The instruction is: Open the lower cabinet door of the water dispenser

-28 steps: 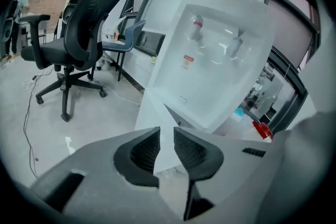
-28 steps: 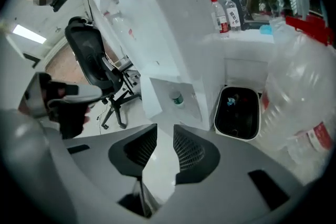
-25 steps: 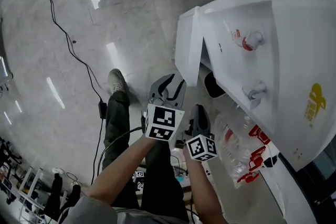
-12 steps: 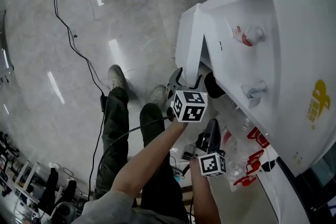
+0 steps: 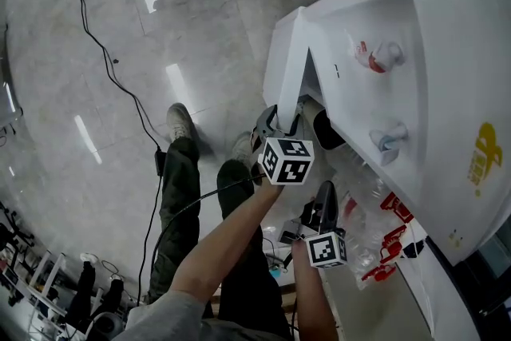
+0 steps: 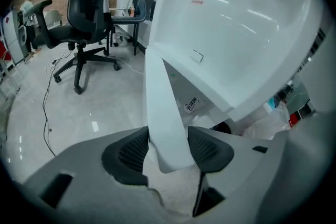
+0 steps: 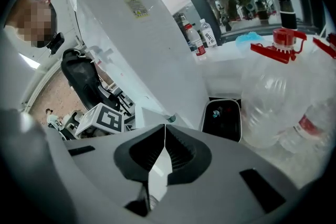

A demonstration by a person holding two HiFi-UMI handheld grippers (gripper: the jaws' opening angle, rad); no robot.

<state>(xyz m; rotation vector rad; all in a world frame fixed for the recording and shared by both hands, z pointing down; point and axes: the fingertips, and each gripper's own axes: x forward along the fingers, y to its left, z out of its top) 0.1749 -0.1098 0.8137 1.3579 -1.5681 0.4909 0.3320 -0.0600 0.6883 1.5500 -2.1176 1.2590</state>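
- Far left, a black wheeled office chair (image 6: 89, 8) stands on the pale glossy floor (image 5: 96, 28), and a thin black cable (image 5: 120, 88) trails across the floor towards you.
- Your left gripper (image 5: 279, 120) points steeply down at the free edge of the white lower cabinet door (image 5: 286, 64). Its jaws have just been closing with that edge between them, and both ribbed pads (image 6: 131, 152) now sit against the panel, one on each face.
- The door itself is already swung out from the cabinet, towards the left and near side, standing upright and partly open, with a gap between it and the body.
- Your right gripper (image 5: 326, 192) hangs just right of and nearer than the left one, apart from the door. Its jaws are pressed together with nothing between them.
- Beyond its tip, a black open-topped bin (image 7: 222, 115) sits at the foot of the cabinet opening.
- To the right of the bin lie clear plastic water bottles with red caps (image 7: 273, 97), piled on the floor.
- Furthest right is the white water dispenser (image 5: 431, 36), its sloped front carrying a red tap (image 5: 377, 58) and a blue tap (image 5: 385, 141).
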